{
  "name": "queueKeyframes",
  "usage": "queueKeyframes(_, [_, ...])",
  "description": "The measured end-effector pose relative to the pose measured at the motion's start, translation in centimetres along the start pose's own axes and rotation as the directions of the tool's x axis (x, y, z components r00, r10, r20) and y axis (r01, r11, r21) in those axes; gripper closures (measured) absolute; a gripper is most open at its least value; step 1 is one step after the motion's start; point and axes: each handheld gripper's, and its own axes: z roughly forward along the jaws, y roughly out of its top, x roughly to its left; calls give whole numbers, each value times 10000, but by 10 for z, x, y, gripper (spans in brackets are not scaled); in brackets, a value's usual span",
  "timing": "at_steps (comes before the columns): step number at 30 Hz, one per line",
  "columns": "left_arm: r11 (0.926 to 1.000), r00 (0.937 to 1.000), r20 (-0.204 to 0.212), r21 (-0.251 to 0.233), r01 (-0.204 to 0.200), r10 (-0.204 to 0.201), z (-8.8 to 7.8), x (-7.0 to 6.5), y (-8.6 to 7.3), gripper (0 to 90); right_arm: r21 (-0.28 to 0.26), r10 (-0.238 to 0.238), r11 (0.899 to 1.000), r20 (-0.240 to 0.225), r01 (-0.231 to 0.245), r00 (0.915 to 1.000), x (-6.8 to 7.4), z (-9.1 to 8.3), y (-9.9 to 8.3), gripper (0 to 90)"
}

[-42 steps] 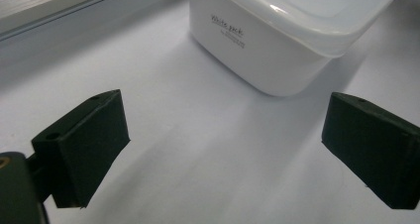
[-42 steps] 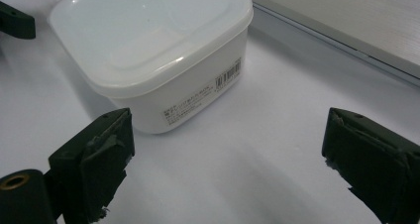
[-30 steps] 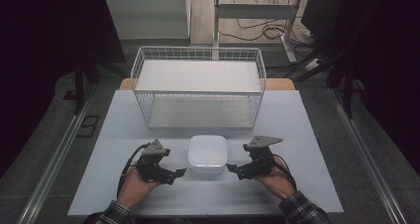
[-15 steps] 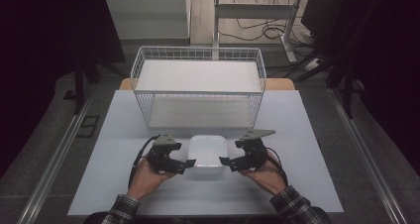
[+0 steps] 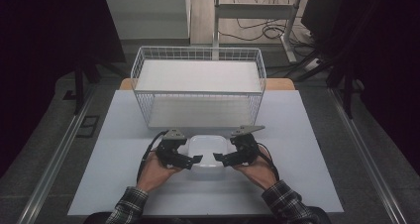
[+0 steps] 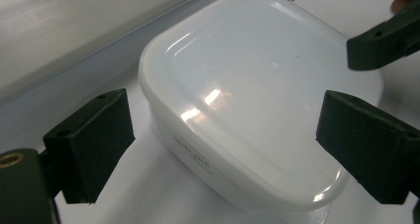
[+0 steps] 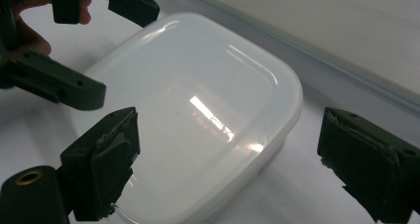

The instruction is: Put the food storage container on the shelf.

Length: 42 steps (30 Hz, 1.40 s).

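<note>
We are looking down on a pale surface (image 5: 124, 184) where a white plastic container (image 5: 207, 147) with a closed lid is lying near the front edge, just before a white wire basket (image 5: 198, 85) that is standing farther back. The left tongs (image 5: 190, 159) are sitting at the container's left side and the right tongs (image 5: 220, 158) at its right side — both are pointing inward, toward each other, over the front part of the lid.

In the left gripper view we are seeing the container (image 6: 257, 100) between the two black jaws of the left tongs (image 6: 223, 144); the jaws are standing wide apart and are not touching it. The right tongs (image 6: 386, 40) are showing at the top right corner.

In the right gripper view the right tongs (image 7: 237, 169) are also spread wide, with the container (image 7: 198, 110) lying between the jaws — nothing is gripped. The left tongs (image 7: 99, 50) are showing at the upper left, over the far edge of the lid.
</note>
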Motion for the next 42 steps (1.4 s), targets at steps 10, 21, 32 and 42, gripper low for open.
queueKeyframes(10, [9964, 9932, 795, 128, 839, -847, -3, -9, -12, 135, 482, 609, 9972, -723, -575, 9955, 5, -2, -10, 209])
queueKeyframes(21, [9832, 9857, 143, -703, 1683, -1677, -27, -13, -15, 640, -122, 2103, 9775, -140, -2105, 9775, 4, -26, -11, 640])
queueKeyframes(32, [9686, 9815, -420, -1746, 1767, -1867, -34, -16, -12, 784, -1359, 1893, 9734, 251, -1842, 9816, 6, -34, -8, 772])
queueKeyframes(42, [9715, 9827, -770, -1815, 1526, -1687, -41, -6, -3, 786, -1647, 1544, 9751, 226, -1487, 9877, 5, -28, 4, 771])
